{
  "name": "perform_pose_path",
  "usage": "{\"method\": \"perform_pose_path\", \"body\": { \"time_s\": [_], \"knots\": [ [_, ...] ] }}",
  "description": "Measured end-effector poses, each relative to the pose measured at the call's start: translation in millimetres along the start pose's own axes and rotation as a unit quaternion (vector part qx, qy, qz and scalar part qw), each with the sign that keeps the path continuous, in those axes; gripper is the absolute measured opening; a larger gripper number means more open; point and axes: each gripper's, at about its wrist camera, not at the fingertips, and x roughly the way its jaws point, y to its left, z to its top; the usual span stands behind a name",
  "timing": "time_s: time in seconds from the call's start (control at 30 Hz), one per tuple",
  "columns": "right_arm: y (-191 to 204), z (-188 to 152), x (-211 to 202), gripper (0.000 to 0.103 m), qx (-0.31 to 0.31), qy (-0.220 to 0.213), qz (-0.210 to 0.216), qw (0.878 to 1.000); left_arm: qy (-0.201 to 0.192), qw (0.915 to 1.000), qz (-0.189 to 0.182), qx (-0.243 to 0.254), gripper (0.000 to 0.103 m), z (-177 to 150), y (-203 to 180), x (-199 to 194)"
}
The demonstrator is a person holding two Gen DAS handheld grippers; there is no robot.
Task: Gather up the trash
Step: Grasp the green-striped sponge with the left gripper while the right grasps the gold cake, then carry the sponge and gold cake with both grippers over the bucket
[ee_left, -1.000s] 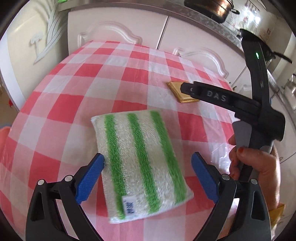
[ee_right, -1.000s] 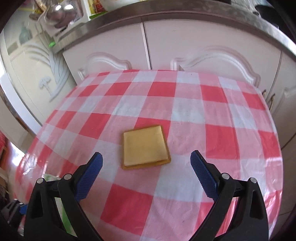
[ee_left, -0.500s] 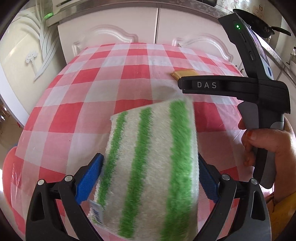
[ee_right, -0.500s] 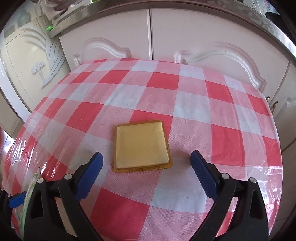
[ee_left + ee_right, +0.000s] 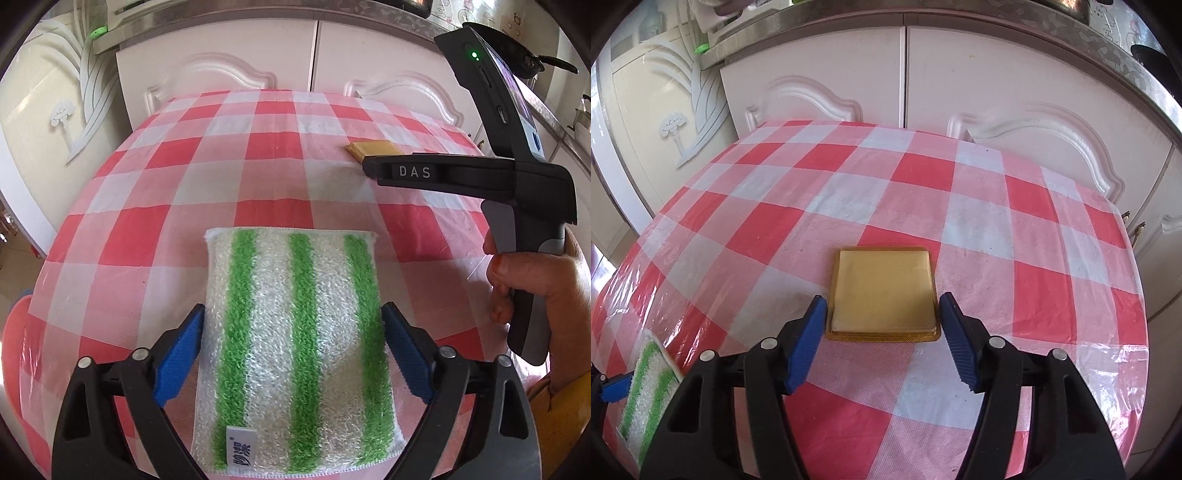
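The left gripper has a soft sponge between its two blue pads. The sponge is white with three green stripes and a small tag near its bottom edge. The jaws have just been closing, and now both pads press on the long sides of the sponge, so the left gripper holds it. The sponge tips up a little over the tabletop, which has a red and white checked cloth with clear plastic on top.

The right gripper points down at a flat yellow square packet. The packet lies flat on the tabletop, near the middle. The jaws have just been closing here too. The packet sits between the blue pads, and each pad is right at one of its side edges. It is too hard to see if the pads squeeze it.

From the left side you can see a hand around the grey handle of the right gripper, with a small green light on top. The sponge also shows in the low left corner of the right view. White cupboard doors stand behind the tabletop.
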Motion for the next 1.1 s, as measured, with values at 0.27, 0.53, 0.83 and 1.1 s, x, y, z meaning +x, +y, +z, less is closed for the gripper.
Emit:
{"method": "perform_pose_path", "body": {
  "time_s": [0.27, 0.53, 0.83, 1.1],
  "knots": [
    [-11.2, -8.8, -9.1, 0.063, 0.041, -0.016, 0.033, 0.998, -0.008, 0.9999, -0.006, 0.000, 0.082, 0.2, 0.3, -3.1],
    [-36.6, -15.9, -25.3, 0.063, 0.123, -0.049, 0.111, 0.985, -0.020, 0.9997, -0.008, -0.009, 0.079, 0.3, 10.4, -13.1],
    [-44.9, -31.5, -38.5, 0.063, 0.186, -0.079, 0.199, 0.959, -0.043, 0.9989, -0.006, -0.018, 0.079, -3.8, 30.9, -44.7],
    [-39.5, -39.7, -55.9, 0.063, 0.204, -0.114, 0.227, 0.945, -0.049, 0.9983, 0.004, -0.029, 0.079, -18.2, 62.7, -73.6]
  ]
}}
